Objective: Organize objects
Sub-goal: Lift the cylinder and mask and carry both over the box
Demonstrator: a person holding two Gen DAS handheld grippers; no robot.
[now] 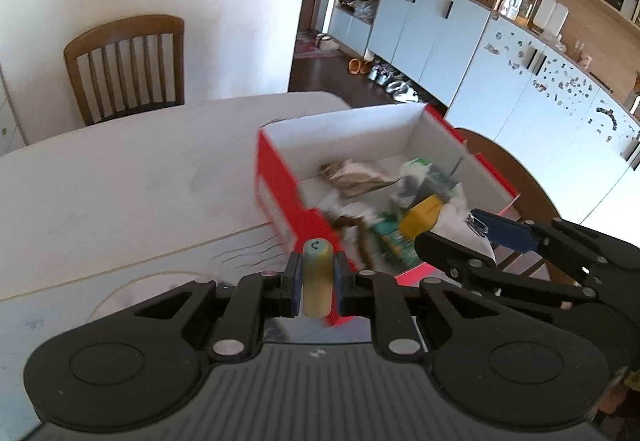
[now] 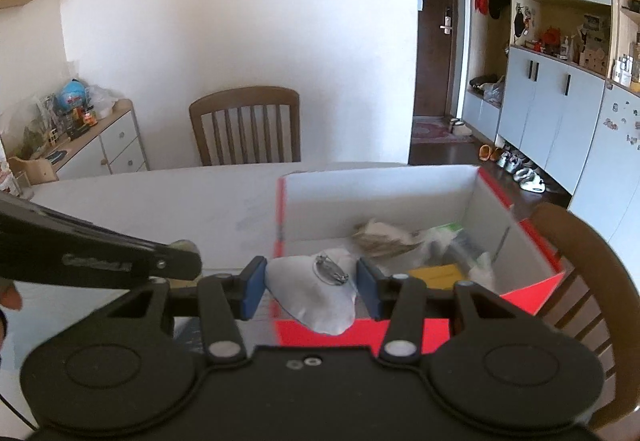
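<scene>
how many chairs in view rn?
2. One chair stands at the table's far side against the wall. A second chair is at the right, beside the red box, partly cut off by the frame. Others may sit out of view.

**Almost nothing readable**

You can make out one mark only: a dark curved sign, like a "C", on the rounded tip of the pale tube (image 1: 316, 273). The embossed lettering on the black arm (image 2: 96, 261) is too blurred for you to read.
</scene>
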